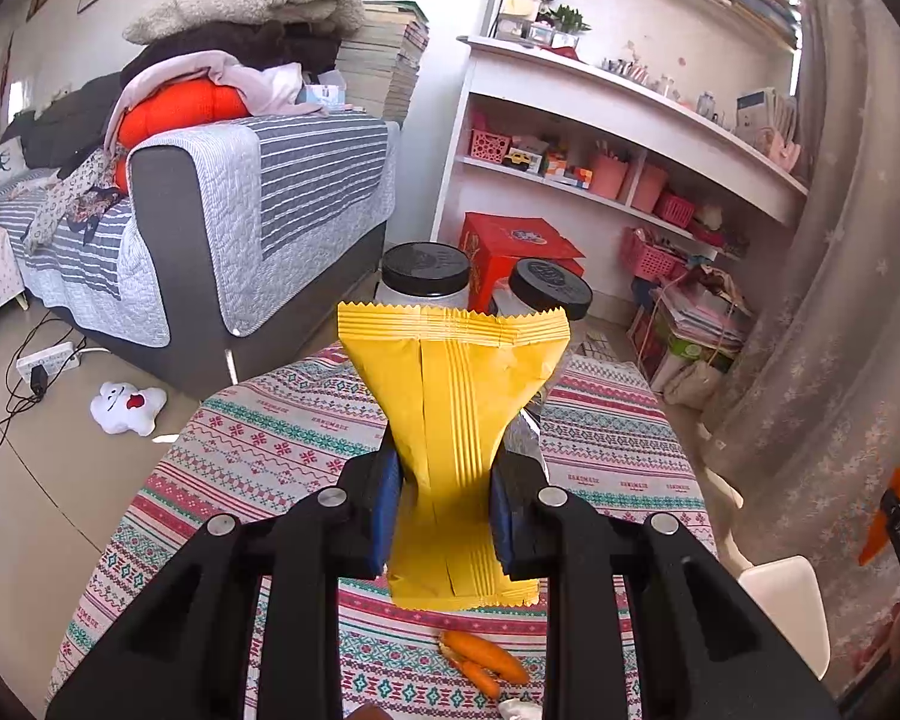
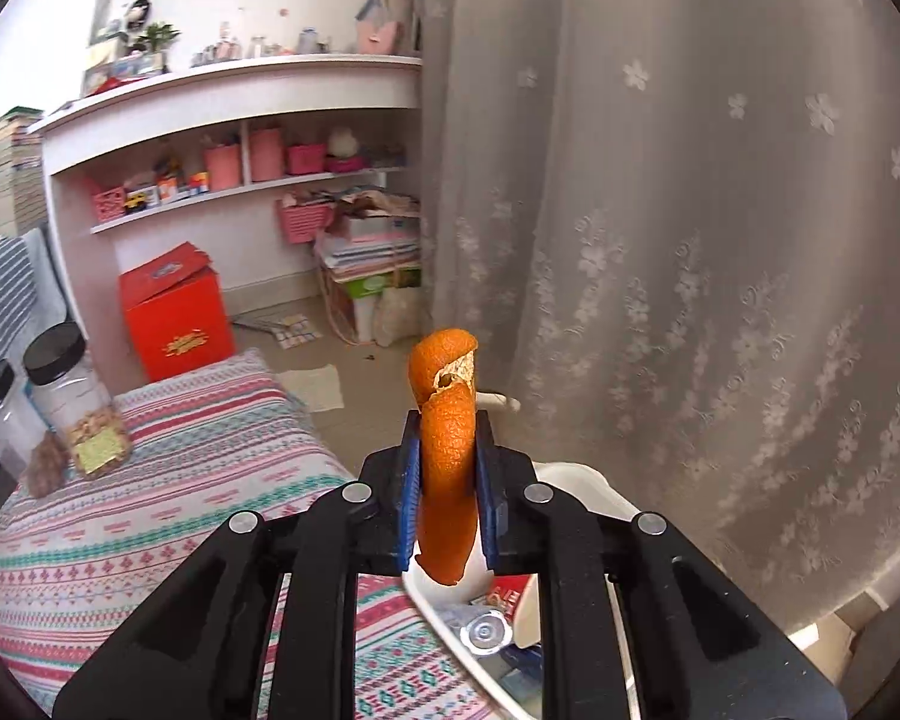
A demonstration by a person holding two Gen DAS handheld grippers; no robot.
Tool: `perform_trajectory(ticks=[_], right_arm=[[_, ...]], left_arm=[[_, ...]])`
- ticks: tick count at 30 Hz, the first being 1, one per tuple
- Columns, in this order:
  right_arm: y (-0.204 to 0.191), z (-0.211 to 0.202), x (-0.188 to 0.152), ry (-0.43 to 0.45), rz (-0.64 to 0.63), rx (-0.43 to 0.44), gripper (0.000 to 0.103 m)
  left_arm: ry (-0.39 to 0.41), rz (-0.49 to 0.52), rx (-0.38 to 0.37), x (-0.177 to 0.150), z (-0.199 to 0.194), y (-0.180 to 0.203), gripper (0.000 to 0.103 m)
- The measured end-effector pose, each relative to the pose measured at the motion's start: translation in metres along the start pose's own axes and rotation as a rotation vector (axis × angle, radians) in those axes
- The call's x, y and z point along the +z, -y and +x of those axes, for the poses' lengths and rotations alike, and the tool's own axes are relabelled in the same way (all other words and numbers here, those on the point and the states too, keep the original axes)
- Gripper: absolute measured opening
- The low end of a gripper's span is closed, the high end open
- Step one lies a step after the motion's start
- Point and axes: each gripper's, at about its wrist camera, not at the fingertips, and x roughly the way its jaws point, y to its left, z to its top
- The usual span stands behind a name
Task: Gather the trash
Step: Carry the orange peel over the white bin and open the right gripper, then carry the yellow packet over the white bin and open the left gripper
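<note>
My left gripper (image 1: pixel 444 468) is shut on a yellow snack wrapper (image 1: pixel 450 372) and holds it upright above the table with the patterned cloth (image 1: pixel 270 432). Loose orange peel pieces (image 1: pixel 486 657) lie on the cloth below it. My right gripper (image 2: pixel 448 444) is shut on a curled strip of orange peel (image 2: pixel 444 372), which also shows at the right edge of the left wrist view (image 1: pixel 888 510). Under the right gripper, beside the table's edge, stands a white bin (image 2: pixel 429 603) with trash inside.
Two clear jars with black lids (image 1: pixel 424 276) stand at the table's far end, also seen in the right wrist view (image 2: pixel 60 378). A red box (image 1: pixel 510 246) and white shelves stand beyond. A sofa (image 1: pixel 240 210) is at left, a lace curtain (image 2: pixel 690 240) close at right. A power strip (image 1: pixel 42 360) lies on the floor.
</note>
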Motion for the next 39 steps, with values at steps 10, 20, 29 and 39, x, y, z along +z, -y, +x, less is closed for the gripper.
perform_trajectory(ticks=[10, 20, 29, 39], right_arm=[[0.089, -0.011, 0.003, 0.063, 0.208, -0.146, 0.097], [0.156, -0.017, 0.014, 0.105, 0.334, -0.244, 0.096], [0.203, -0.017, 0.015, 0.084, 0.465, -0.272, 0.096], [0.23, -0.017, 0.013, 0.074, 0.54, -0.296, 0.096]], left_arm=[[0.003, 0.128, -0.122, -0.026, -0.01, 0.089, 0.025], [-0.071, 0.219, -0.356, -0.05, -0.023, 0.215, 0.025], [-0.14, 0.251, -0.518, -0.06, -0.03, 0.307, 0.026], [-0.266, 0.257, -0.594, -0.07, -0.016, 0.352, 0.051]])
